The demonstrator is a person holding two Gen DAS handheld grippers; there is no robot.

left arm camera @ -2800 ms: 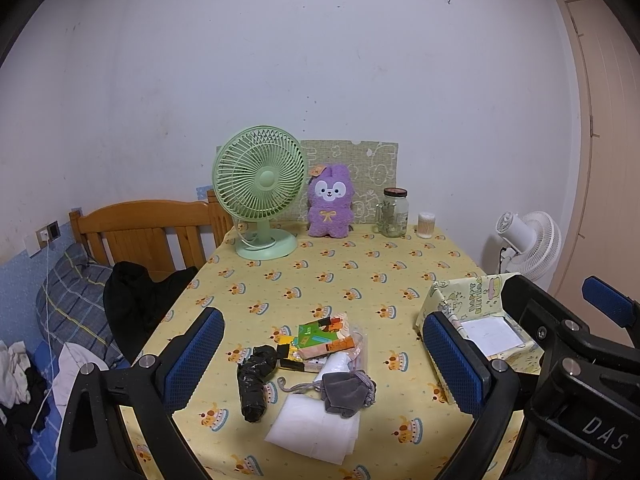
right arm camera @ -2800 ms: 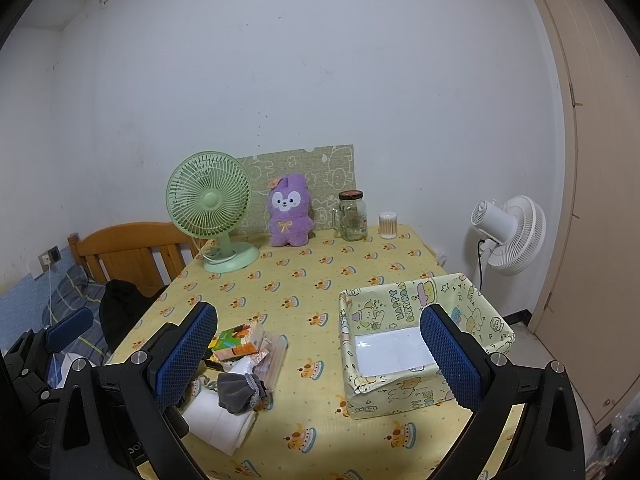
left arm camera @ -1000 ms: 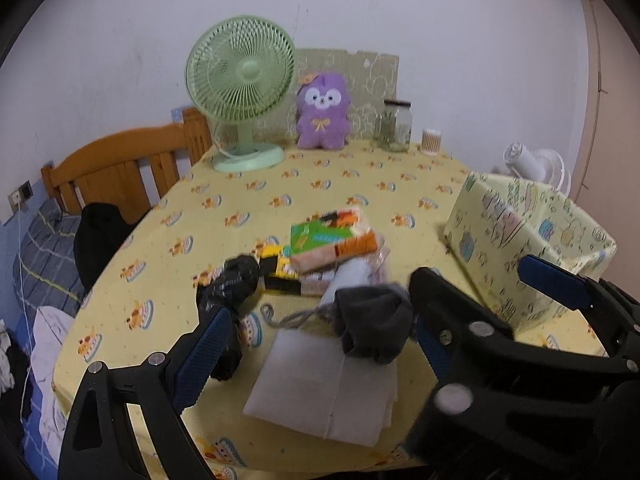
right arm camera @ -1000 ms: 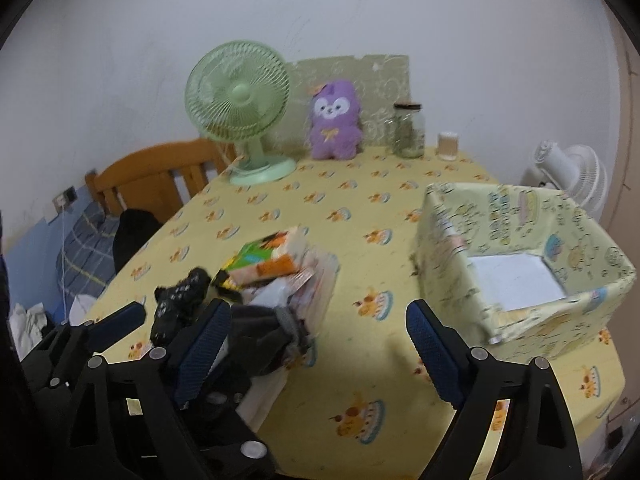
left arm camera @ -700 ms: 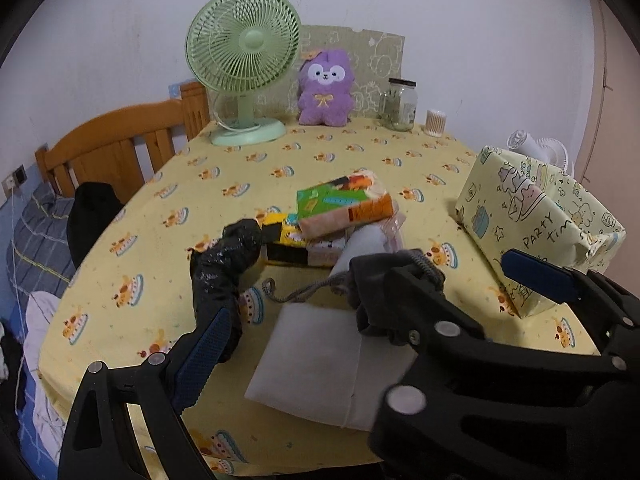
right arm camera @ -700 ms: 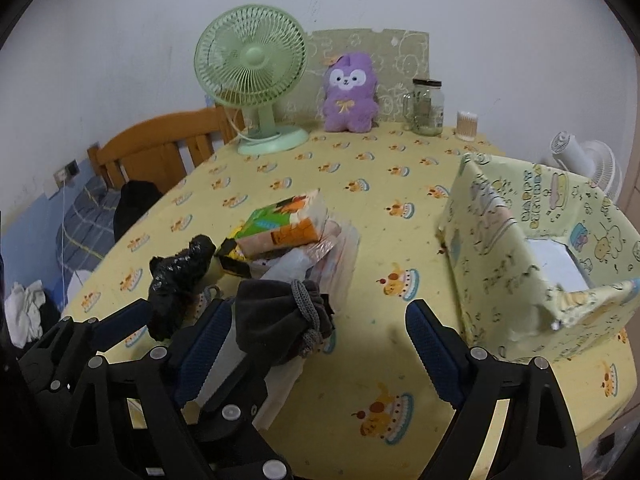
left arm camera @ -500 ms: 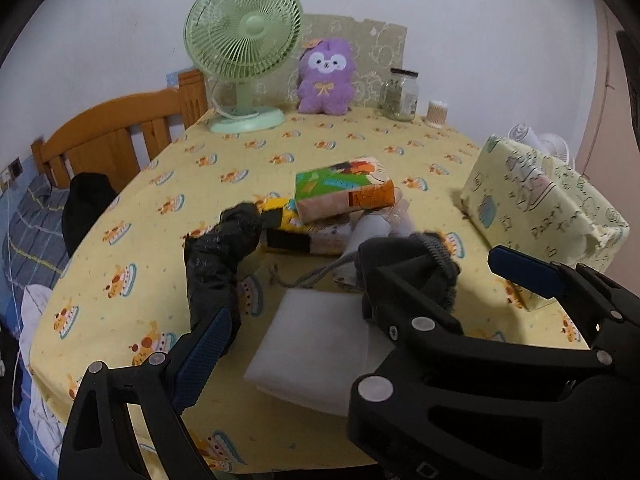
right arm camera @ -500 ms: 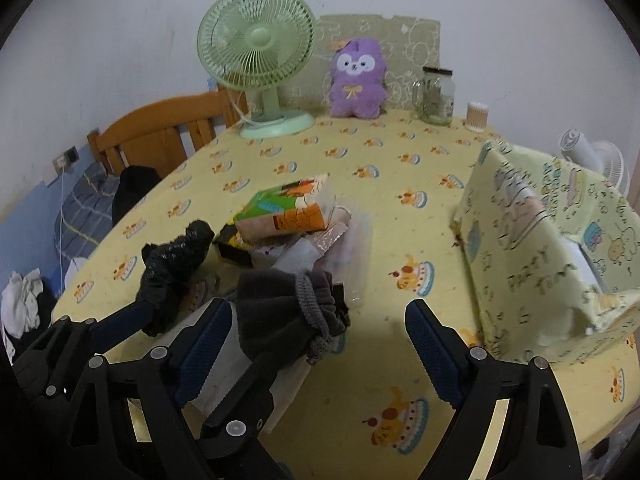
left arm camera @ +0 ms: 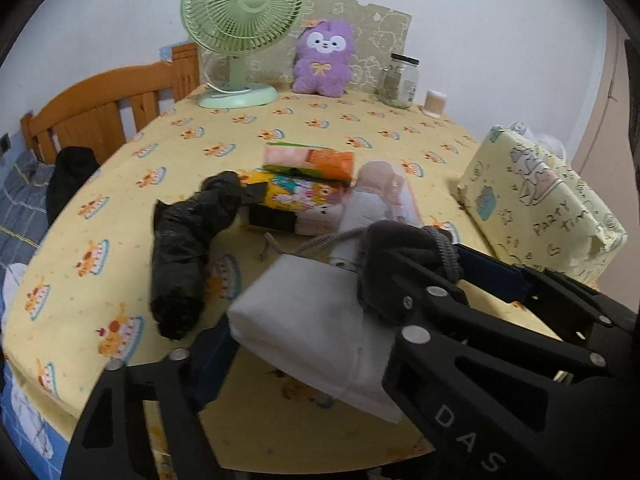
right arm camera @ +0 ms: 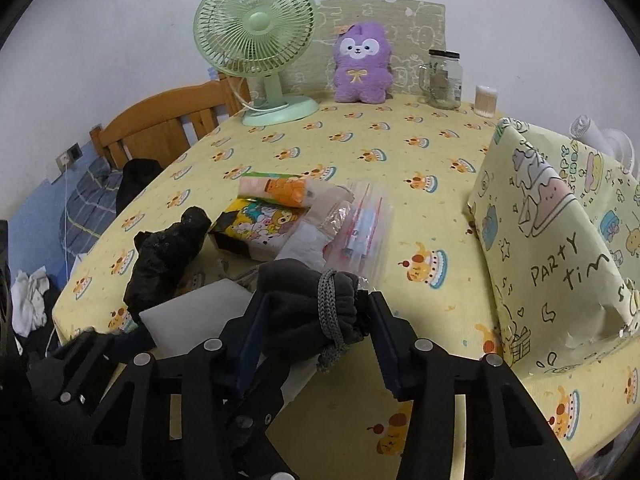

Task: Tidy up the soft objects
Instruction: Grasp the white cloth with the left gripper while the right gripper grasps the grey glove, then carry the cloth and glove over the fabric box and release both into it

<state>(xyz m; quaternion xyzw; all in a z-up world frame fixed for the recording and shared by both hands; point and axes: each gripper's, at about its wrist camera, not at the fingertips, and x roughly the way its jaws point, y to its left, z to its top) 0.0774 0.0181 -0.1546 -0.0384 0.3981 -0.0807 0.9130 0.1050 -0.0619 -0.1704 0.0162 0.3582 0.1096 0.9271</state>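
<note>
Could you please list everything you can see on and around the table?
fan: one, green, table's far end
plush toy: one, purple, beside fan
jar: one, clear glass, right of toy
box: one, yellow patterned, right side
packets: two, colourful, stacked mid-table
plastic bag: one, black, left of packets
pouch: one, grey drawstring, near edge
white pack: one, near edge
chair: one, wooden, left
right tool: closed on pouch
left tool: closed on white pack

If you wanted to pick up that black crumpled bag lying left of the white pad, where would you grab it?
Probably around the thick lower half of the black crumpled bag, coming down from above with the claw across its width. It lies long and narrow on the yellow tablecloth, and its near end is clear of the snack packets that its far end touches.
</note>
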